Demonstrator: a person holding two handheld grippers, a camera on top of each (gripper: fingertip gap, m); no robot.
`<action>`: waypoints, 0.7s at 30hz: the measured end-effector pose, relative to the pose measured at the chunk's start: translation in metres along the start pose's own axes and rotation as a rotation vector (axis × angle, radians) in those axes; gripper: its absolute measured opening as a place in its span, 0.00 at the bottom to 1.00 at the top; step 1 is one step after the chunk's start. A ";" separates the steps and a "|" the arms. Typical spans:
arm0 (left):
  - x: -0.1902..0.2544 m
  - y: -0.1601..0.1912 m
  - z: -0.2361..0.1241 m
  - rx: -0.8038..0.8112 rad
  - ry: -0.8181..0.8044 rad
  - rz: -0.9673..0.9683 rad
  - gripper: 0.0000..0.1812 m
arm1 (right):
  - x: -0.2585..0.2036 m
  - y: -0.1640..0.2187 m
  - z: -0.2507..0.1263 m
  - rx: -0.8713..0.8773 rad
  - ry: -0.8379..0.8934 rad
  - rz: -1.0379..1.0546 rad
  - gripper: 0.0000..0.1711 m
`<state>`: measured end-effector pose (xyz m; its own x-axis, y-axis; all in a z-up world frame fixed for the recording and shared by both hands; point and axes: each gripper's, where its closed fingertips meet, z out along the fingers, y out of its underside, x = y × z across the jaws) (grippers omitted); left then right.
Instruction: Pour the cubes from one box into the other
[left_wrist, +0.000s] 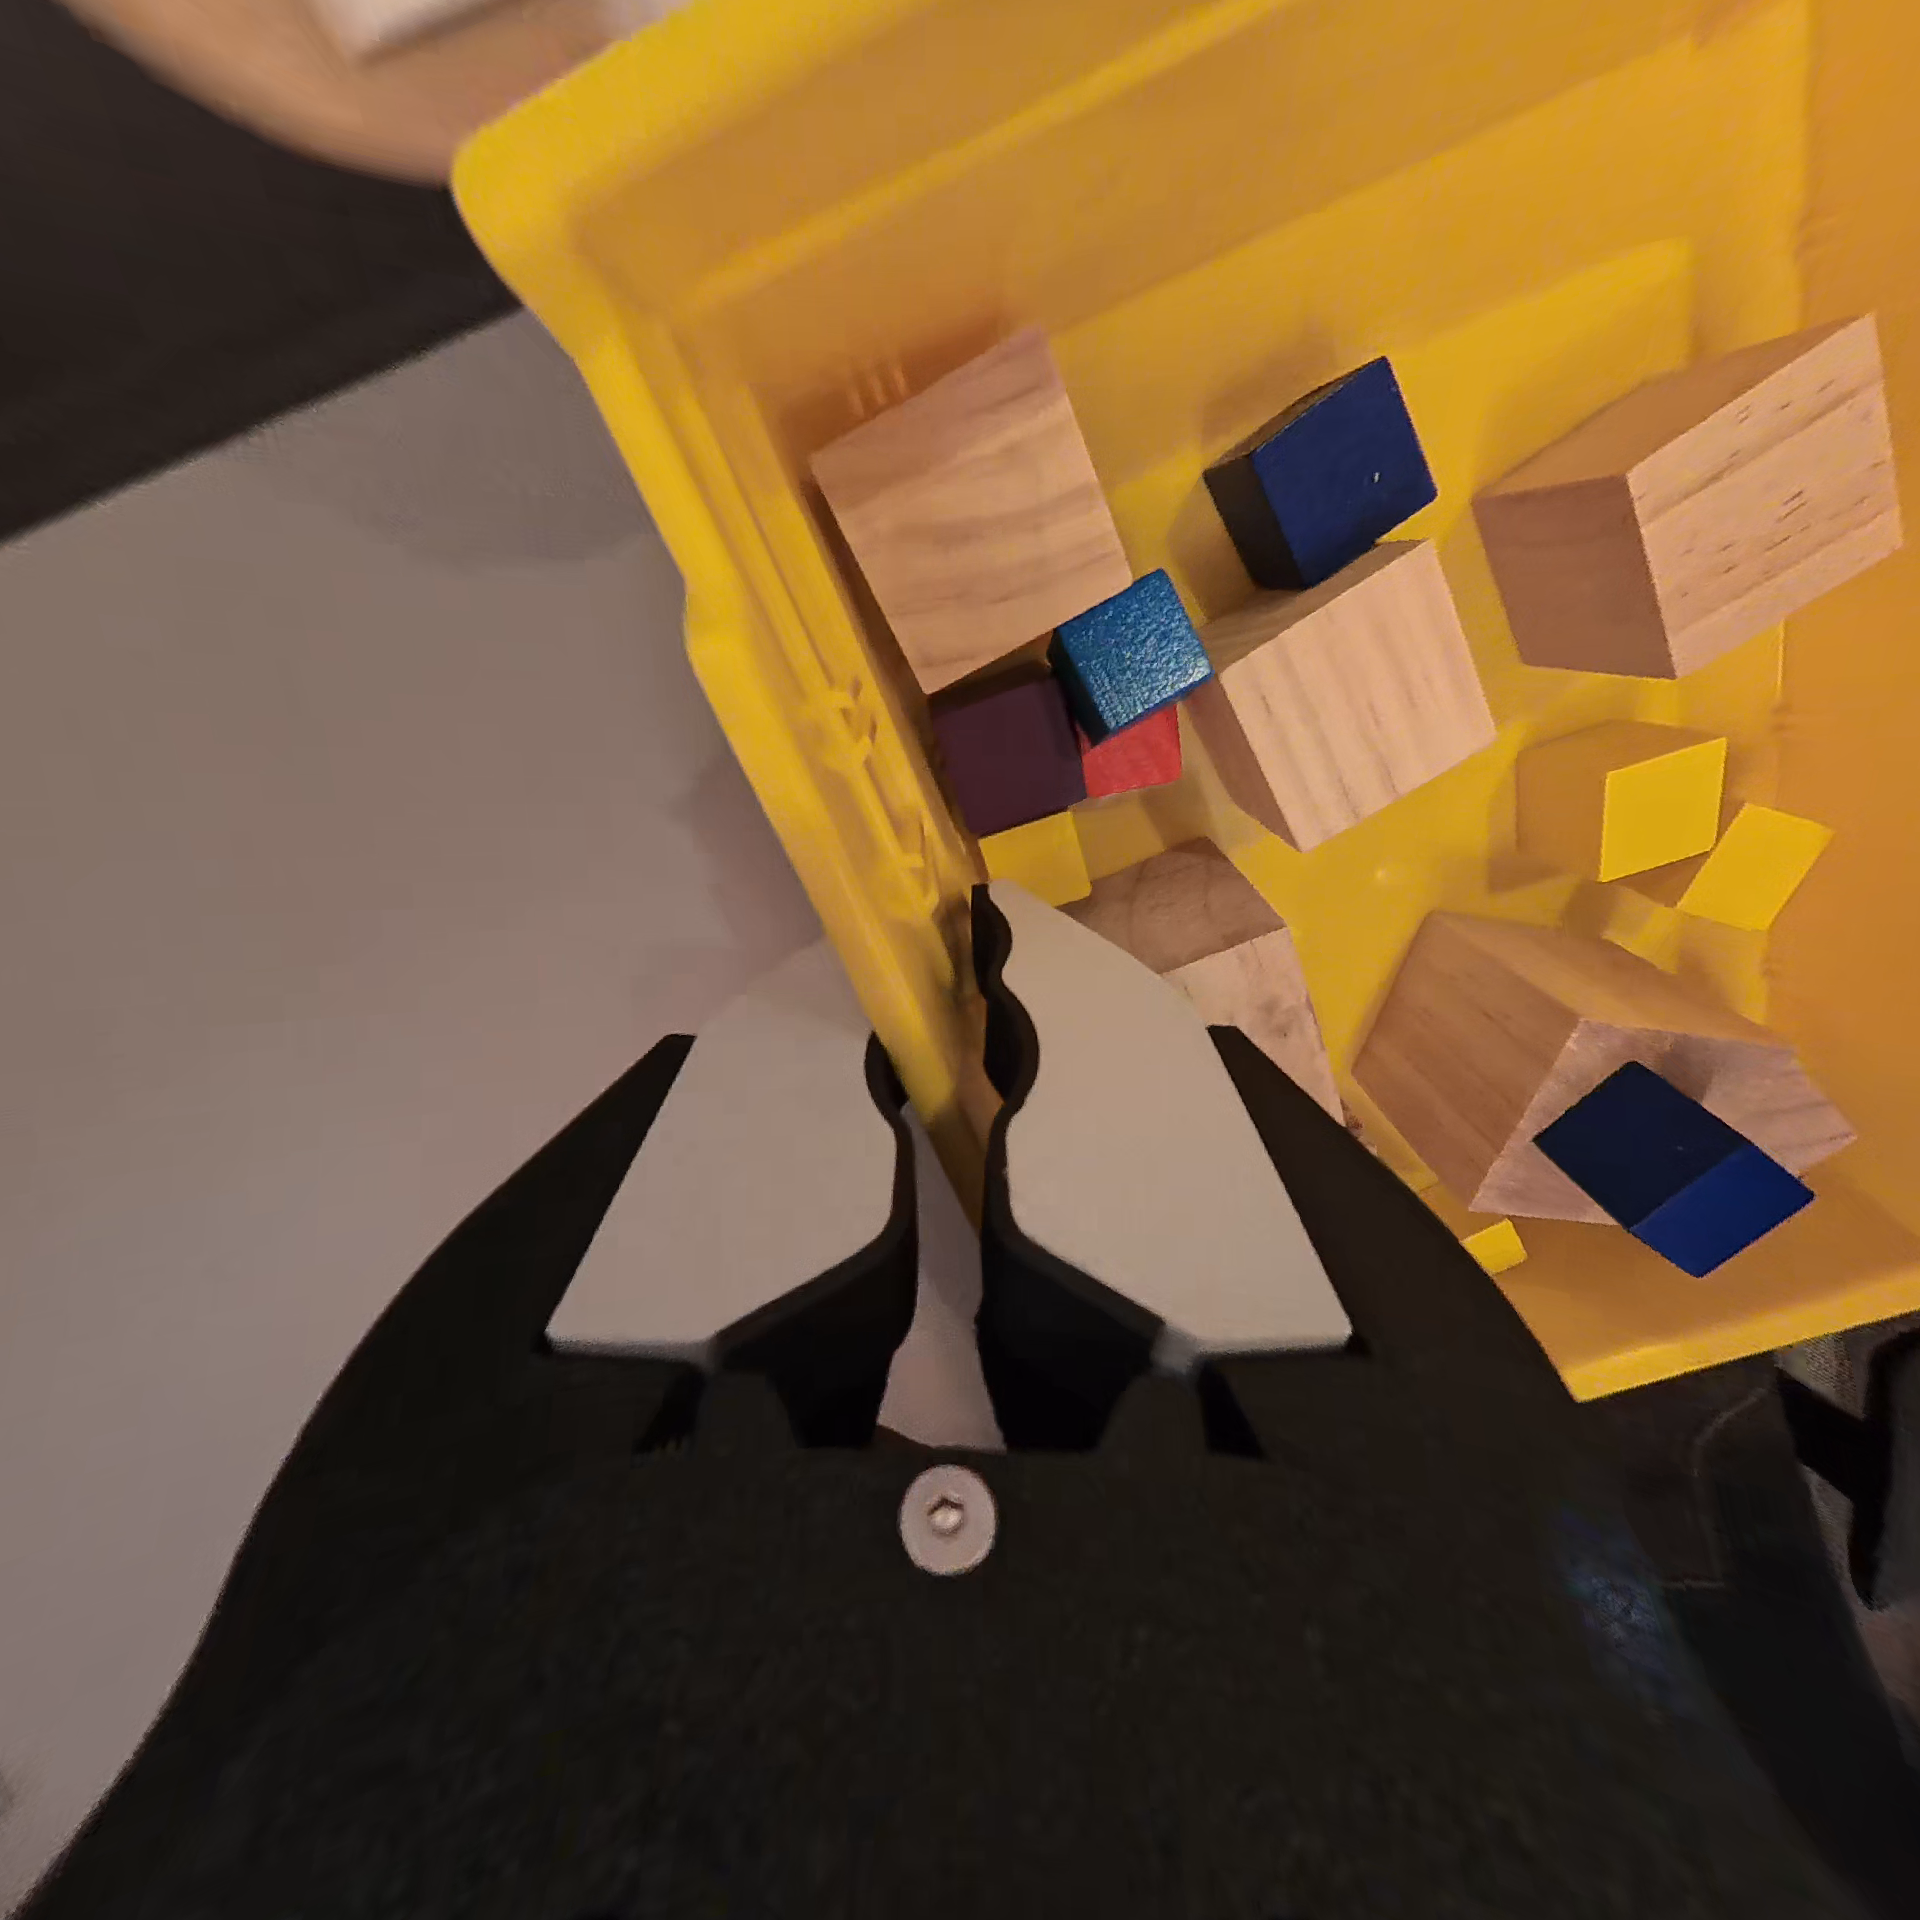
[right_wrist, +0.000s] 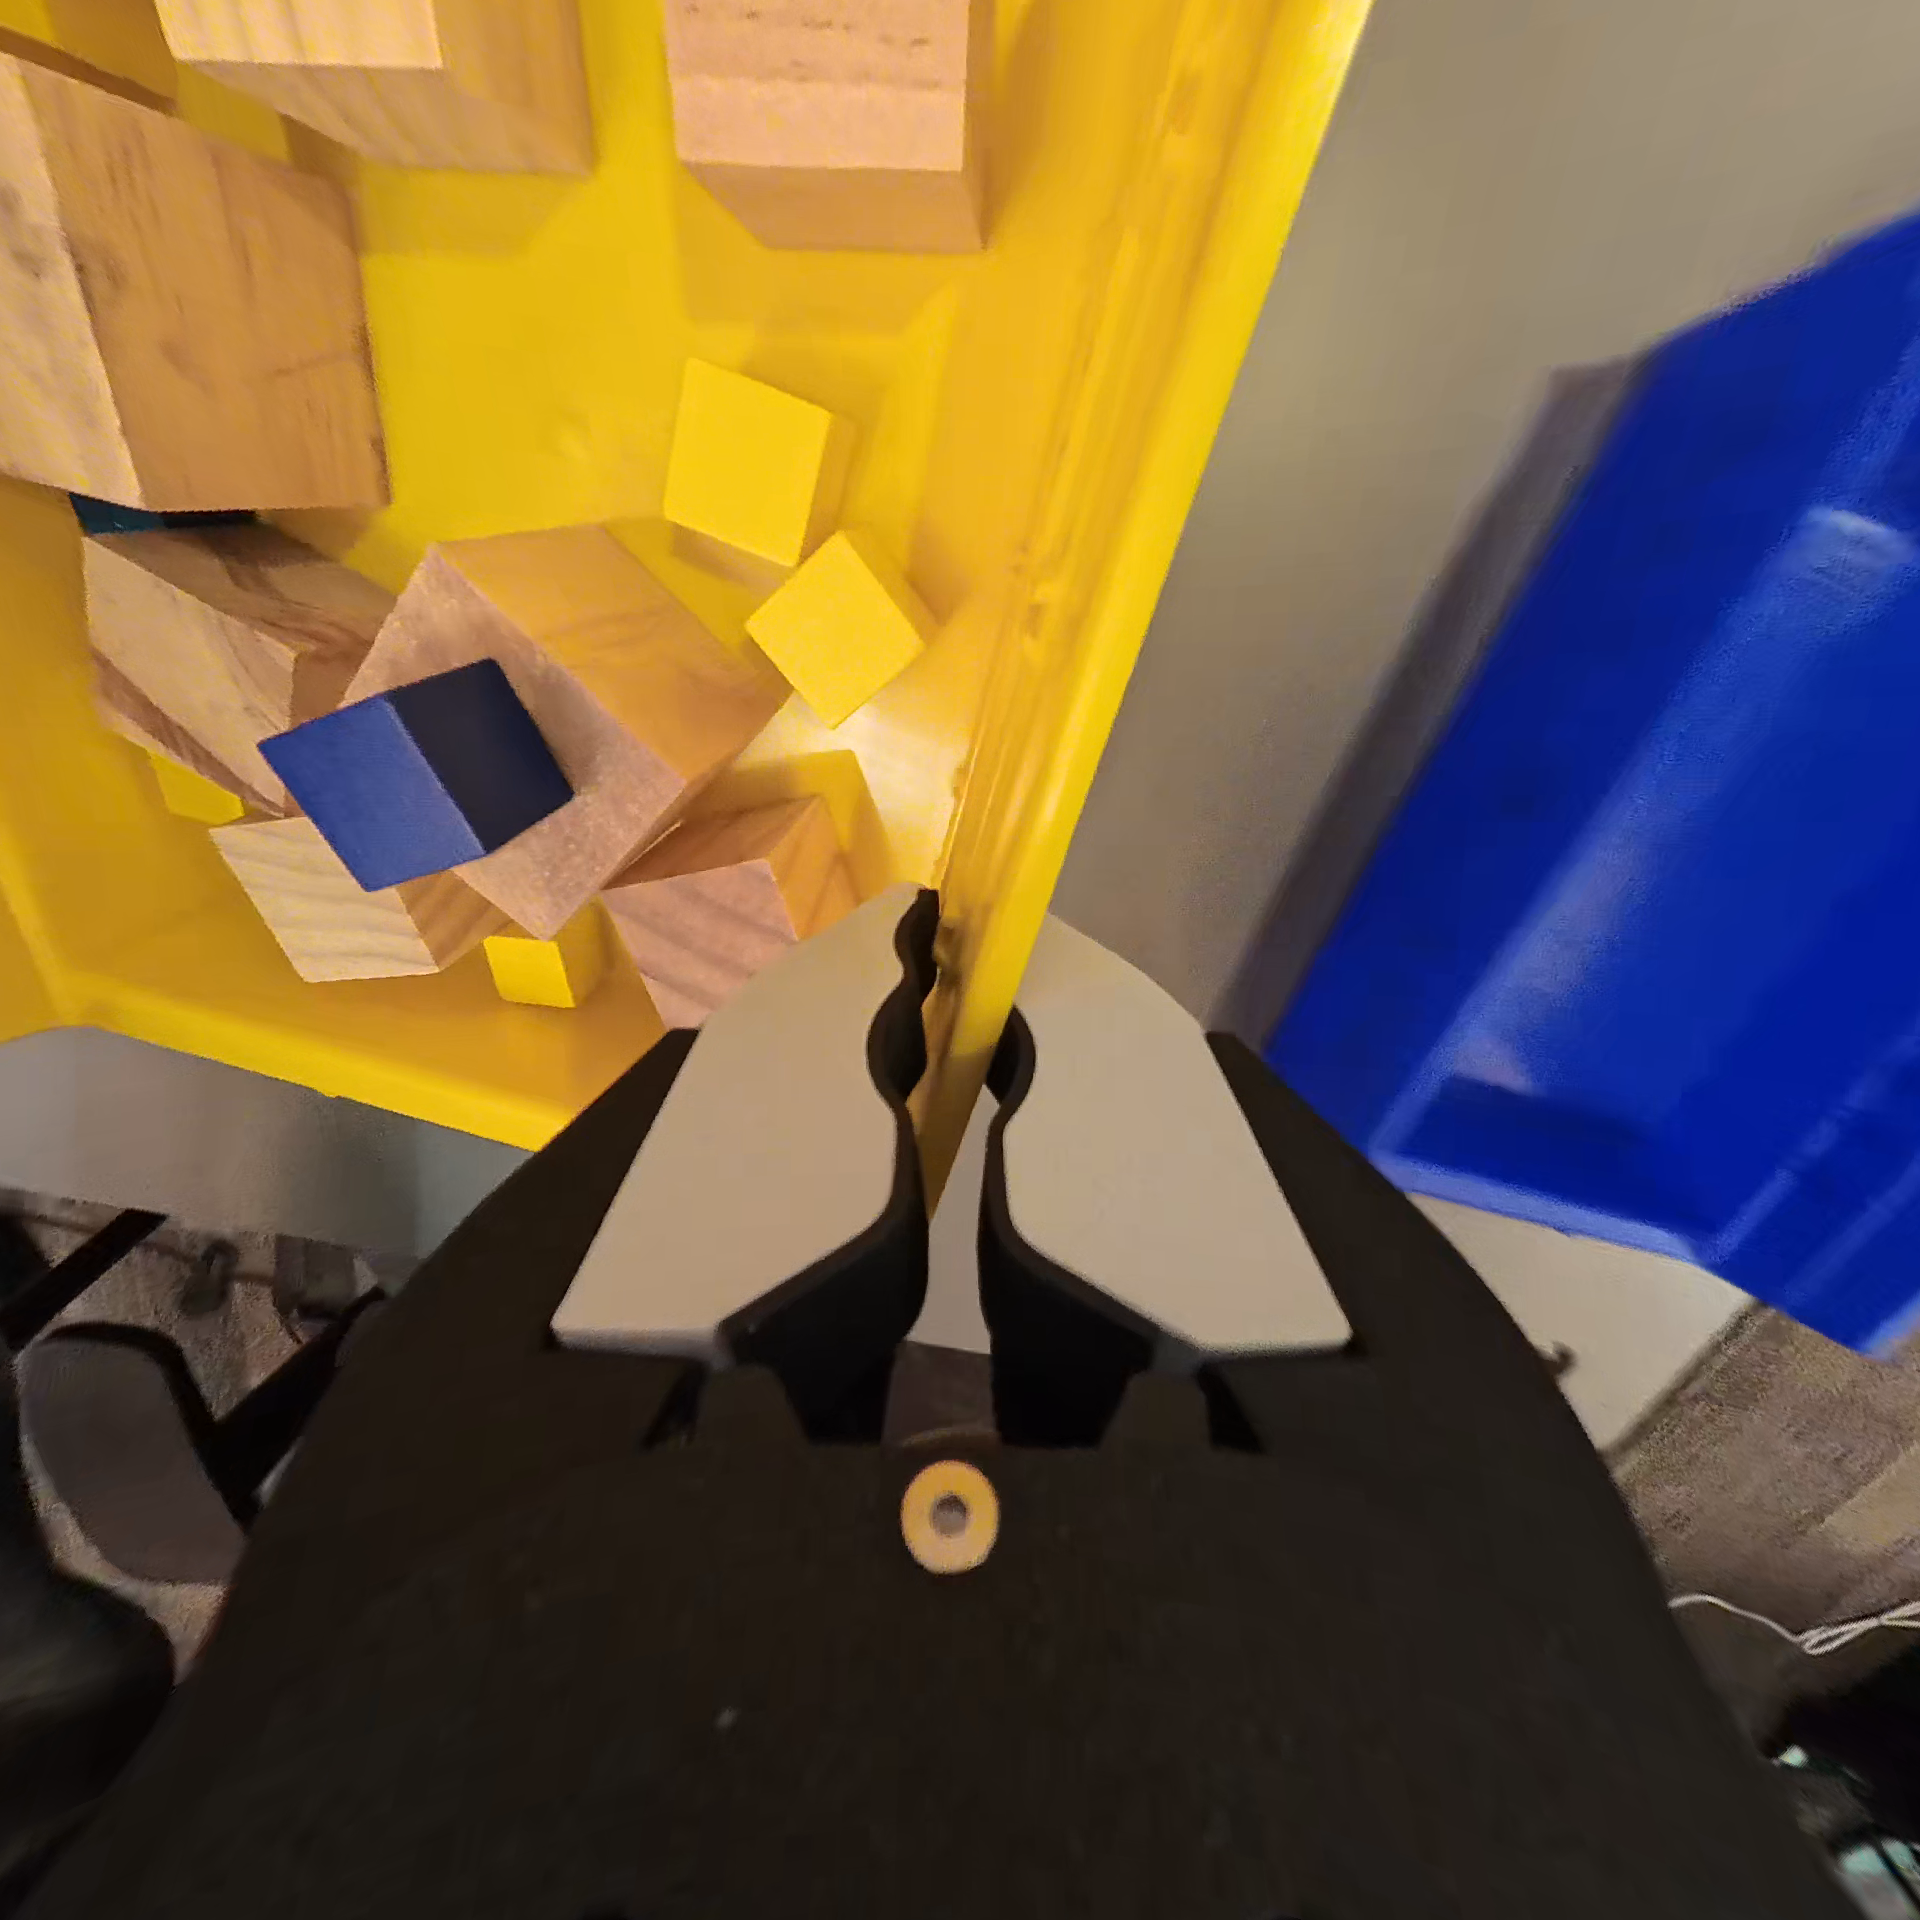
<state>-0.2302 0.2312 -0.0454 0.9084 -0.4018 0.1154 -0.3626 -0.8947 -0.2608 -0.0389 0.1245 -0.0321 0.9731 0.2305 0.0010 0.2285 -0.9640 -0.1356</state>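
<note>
A yellow box (left_wrist: 623, 343) holds several cubes: plain wooden ones (left_wrist: 966, 509), small dark blue ones (left_wrist: 1330, 468), a light blue one (left_wrist: 1132, 649), a purple one (left_wrist: 1003, 753), a red one (left_wrist: 1138, 753) and small yellow ones (left_wrist: 1657, 805). My left gripper (left_wrist: 940, 1049) is shut on the box's left wall. My right gripper (right_wrist: 961, 1029) is shut on the yellow box's right wall (right_wrist: 1153, 436); wooden cubes (right_wrist: 187, 312), a blue cube (right_wrist: 416, 774) and yellow cubes (right_wrist: 836, 623) lie inside. A blue box (right_wrist: 1662, 831) stands to the right, blurred.
The grey table top (left_wrist: 312, 779) lies left of the yellow box and shows between the two boxes in the right wrist view (right_wrist: 1403, 364). Below the table edge are carpet (right_wrist: 1766, 1455), cables and a dark chair base (right_wrist: 104, 1403). A wooden surface (left_wrist: 312, 94) is at the far left.
</note>
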 end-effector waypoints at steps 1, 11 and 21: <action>0.023 -0.014 -0.004 0.016 0.008 0.018 0.04 | 0.023 0.005 -0.011 0.018 0.016 0.020 0.03; 0.245 -0.156 -0.017 0.256 0.076 0.175 0.04 | 0.245 0.045 -0.080 0.218 0.197 0.277 0.02; 0.389 -0.234 0.051 0.378 0.412 0.222 0.04 | 0.400 0.070 -0.071 0.393 0.471 0.486 0.03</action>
<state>0.2188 0.2937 0.0119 0.6365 -0.6812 0.3617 -0.3668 -0.6799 -0.6349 0.3684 0.1403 0.0288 0.8916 -0.3707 0.2601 -0.1683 -0.8044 -0.5698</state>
